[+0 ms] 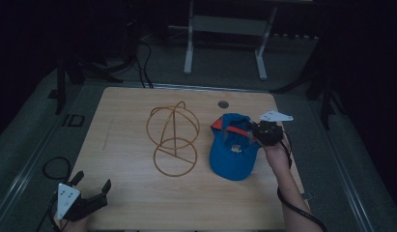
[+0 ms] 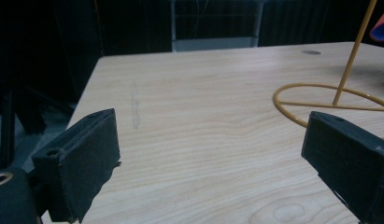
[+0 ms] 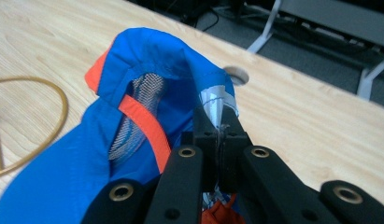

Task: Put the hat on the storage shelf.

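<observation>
A blue cap (image 1: 232,152) with orange trim hangs partly lifted over the right side of the wooden table (image 1: 128,193). My right gripper (image 1: 258,131) is shut on the cap's rim. In the right gripper view the jaws pinch the blue fabric (image 3: 152,51) near a white label (image 3: 213,100), with the orange strap (image 3: 143,121) and mesh lining beside them. A yellow wire stand (image 1: 173,137) with a round base stands at the table's middle; its base ring (image 2: 320,100) lies ahead of my left gripper (image 2: 210,158). My left gripper (image 1: 92,186) stands open at the near left corner, with nothing between its jaws.
A round hole (image 1: 223,104) sits in the table near its far edge. A white metal frame (image 1: 225,38) stands on the floor beyond the table. A cable (image 1: 297,208) trails from the right gripper along the forearm.
</observation>
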A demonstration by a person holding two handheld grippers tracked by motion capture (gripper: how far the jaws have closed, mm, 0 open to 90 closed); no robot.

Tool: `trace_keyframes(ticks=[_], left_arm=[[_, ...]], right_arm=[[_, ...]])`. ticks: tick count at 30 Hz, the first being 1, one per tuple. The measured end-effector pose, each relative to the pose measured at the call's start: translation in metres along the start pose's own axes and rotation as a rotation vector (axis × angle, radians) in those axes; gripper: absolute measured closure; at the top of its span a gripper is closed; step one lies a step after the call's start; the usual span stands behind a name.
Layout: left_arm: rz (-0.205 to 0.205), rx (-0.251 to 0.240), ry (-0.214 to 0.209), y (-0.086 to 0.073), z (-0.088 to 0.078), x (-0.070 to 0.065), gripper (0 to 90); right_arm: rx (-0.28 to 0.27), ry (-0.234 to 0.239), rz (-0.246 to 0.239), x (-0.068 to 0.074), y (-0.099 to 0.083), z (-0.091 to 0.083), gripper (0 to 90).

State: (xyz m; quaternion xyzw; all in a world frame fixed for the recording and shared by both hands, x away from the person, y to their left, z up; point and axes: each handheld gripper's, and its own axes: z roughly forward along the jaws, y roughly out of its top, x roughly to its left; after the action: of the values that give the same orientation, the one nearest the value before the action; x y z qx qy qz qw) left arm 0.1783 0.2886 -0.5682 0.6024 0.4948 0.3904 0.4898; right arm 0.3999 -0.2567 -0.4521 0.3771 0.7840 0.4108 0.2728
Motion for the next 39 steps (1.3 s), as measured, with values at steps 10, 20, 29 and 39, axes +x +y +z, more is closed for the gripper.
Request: trace_keyframes(ticks=[10,20,29,39], left_arm=[[-0.048,0.086,-0.002,0.004,0.000,0.001,2.8],[-0.028,0.094,-0.064,0.022,-0.006,-0.010,2.7],[-0.035,0.093,-0.140,0.061,-0.013,-0.028,2.8],[0.028,0.070,-0.191,0.105,-0.021,-0.047,2.8]], right_arm=[[-0.062,0.001,-0.011,-0.003,0.023,-0.031,89.0],[-0.128,-0.014,-0.053,0.003,0.040,-0.065,89.0],[-0.144,-0.012,-0.044,0.003,0.043,-0.081,89.0],[-0.174,0.008,-0.051,0.013,0.047,-0.099,89.0]])
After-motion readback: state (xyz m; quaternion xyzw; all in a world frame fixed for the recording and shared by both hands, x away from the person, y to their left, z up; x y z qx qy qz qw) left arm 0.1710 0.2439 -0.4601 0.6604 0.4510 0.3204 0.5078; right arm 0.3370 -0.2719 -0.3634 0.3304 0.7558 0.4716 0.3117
